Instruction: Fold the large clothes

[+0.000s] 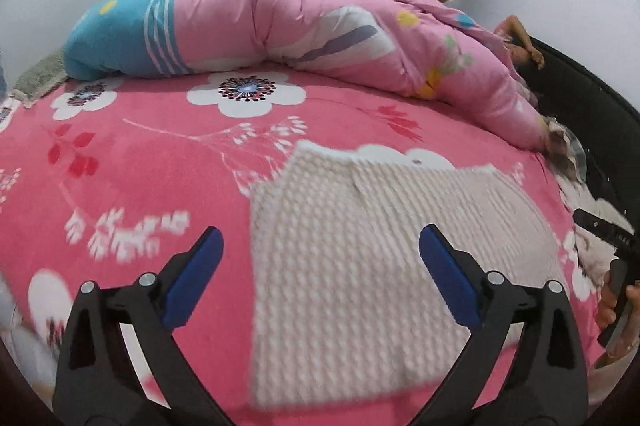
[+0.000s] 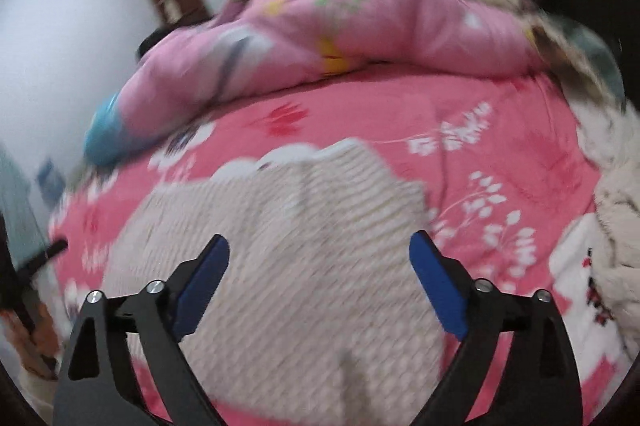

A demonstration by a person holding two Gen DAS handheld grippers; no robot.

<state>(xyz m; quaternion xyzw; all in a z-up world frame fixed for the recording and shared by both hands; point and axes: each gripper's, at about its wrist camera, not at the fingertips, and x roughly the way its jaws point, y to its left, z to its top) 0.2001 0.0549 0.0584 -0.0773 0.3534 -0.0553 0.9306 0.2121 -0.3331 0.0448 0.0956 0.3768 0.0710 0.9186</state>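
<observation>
Left wrist view is showing your left gripper [image 1: 320, 266] hanging with fingers spread and holding nothing, straddling the near-left edge of the cream knit garment [image 1: 380, 246], which is lying flat on the pink bedspread [image 1: 140, 166], its length running away from you, while your right gripper [image 2: 320, 270], equally spread, is standing over its middle.

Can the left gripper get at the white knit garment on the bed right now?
Probably yes. The left gripper is open and the white knit garment lies flat on the pink bedspread directly ahead, with nothing lying between them.
</observation>
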